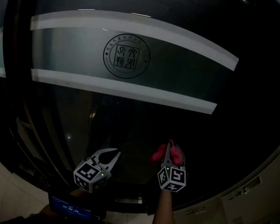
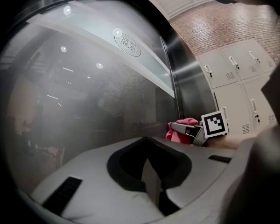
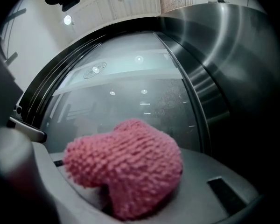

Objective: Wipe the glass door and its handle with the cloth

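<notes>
Glass door (image 1: 130,120) filled head view. Steel frame (image 2: 189,78) edged it on right, with lockers (image 2: 233,73) beyond. Wide bare glass lay above and left of both grippers. Right gripper (image 1: 168,147) fingers clamped pink cloth (image 1: 157,154). Cloth was bunched, no clear long axis, lobes spilling past tips toward low glass, below frosted band (image 1: 74,55). Left gripper (image 1: 113,155) sat just beside, fingers closed on nothing.
</notes>
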Demonstrator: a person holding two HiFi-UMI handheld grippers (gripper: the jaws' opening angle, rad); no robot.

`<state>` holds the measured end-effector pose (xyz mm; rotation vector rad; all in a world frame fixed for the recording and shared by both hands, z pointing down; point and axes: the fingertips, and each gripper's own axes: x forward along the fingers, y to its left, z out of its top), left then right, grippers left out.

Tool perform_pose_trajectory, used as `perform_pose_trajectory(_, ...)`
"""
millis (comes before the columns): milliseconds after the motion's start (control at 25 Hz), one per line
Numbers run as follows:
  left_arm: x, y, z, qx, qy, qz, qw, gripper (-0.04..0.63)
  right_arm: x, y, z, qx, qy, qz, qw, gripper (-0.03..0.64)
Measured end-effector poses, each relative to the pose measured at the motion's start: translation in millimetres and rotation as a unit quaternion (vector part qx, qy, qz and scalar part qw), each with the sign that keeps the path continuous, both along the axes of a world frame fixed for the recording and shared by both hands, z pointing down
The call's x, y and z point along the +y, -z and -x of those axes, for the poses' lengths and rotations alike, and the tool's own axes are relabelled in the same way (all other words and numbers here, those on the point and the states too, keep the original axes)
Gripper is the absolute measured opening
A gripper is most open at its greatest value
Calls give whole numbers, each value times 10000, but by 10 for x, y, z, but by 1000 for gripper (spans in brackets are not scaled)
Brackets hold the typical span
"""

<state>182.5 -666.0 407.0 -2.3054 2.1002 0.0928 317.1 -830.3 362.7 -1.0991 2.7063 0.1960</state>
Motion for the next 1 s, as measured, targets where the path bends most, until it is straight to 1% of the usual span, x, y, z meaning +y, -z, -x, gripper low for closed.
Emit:
perform_pose_trajectory(160, 29, 15, 24, -14, 36, 0, 10000, 8, 51, -12, 15, -16, 57, 5, 10000, 49)
perform_pose_trajectory(320, 186, 105, 92, 101, 51, 27, 9999, 8, 354, 87, 169, -313, 307, 68, 9990, 49)
perform_pose_trajectory(440, 369, 69, 225, 46, 36, 60, 10000, 8, 812, 212, 416, -433, 583, -86, 9973, 49)
perform_pose_trajectory(600, 730, 68, 422, 79, -4, 135, 9999, 9, 1616, 255, 860, -529, 970, -310, 9934, 49)
perform_pose_trajectory(800, 1307, 51, 786, -98, -81, 128, 9998, 8, 2449, 72, 1474, -576, 1208, -141, 9909, 49)
perform_pose_trajectory(1000, 1835, -63, 1097, -78, -267, 168, 9995, 8, 3101, -65, 1926, -569, 1229, -124, 9907, 49)
